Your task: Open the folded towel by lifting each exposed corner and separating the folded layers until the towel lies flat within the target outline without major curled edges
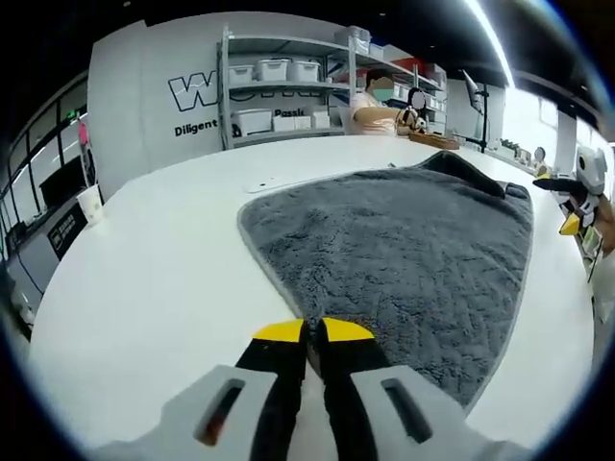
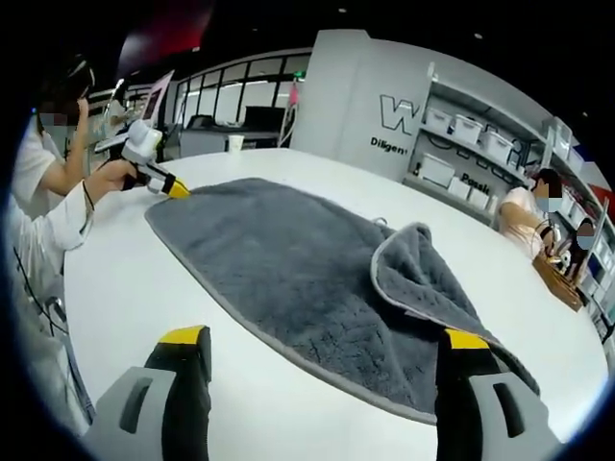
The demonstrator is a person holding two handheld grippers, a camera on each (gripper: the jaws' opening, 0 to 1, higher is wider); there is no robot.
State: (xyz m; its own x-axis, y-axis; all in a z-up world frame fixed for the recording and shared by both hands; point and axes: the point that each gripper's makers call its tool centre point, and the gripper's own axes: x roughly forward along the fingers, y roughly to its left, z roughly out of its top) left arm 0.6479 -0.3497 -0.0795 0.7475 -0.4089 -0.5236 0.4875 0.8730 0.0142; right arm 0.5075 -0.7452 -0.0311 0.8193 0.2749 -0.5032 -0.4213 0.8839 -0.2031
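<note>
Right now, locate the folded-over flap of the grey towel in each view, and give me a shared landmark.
Left gripper view: the folded-over flap lies at the towel's far end, upper right of centre.
Right gripper view: it sits right of centre, curled over the grey towel, near the right jaw.
Shared landmark: the white shelving rack with storage bins against the lettered wall.

White table [image 1: 154, 279], smooth and broad. Directly on it, a grey towel [image 1: 394, 259] spread mostly flat, one corner [image 2: 423, 274] folded back over itself. Near the far edge, a white cup [image 1: 89, 203]; wooden tray [image 2: 558, 281] at another side.
</note>
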